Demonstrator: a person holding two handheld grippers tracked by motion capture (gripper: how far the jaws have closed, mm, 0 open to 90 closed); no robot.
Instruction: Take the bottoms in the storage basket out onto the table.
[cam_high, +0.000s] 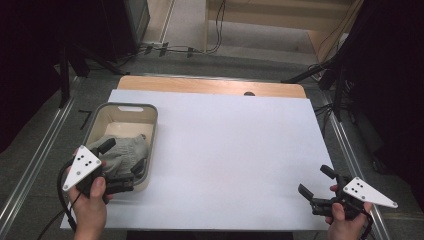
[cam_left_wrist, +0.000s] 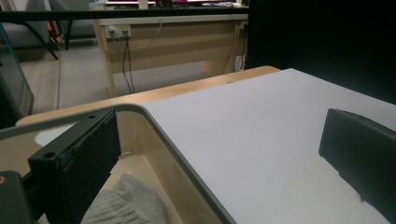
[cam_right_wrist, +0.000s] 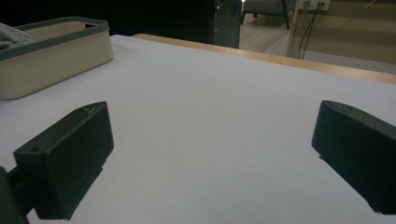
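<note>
Left gripper (cam_high: 121, 161) gapes over the beige bin's (cam_high: 152, 131) rim (grey cloth (cam_high: 122, 148) inside); right gripper (cam_high: 316, 183) hovers open above white paper (cam_high: 235, 150)

The scene was lit evenly from above, and the white sheet (cam_high: 230, 155) was rendered bright without glare. Both far corners of the high view were lost in darkness. Only soft, faint shadows were cast. In the gripper views the near jaws were shown dark and slightly blurred, with mild grain throughout.
</note>
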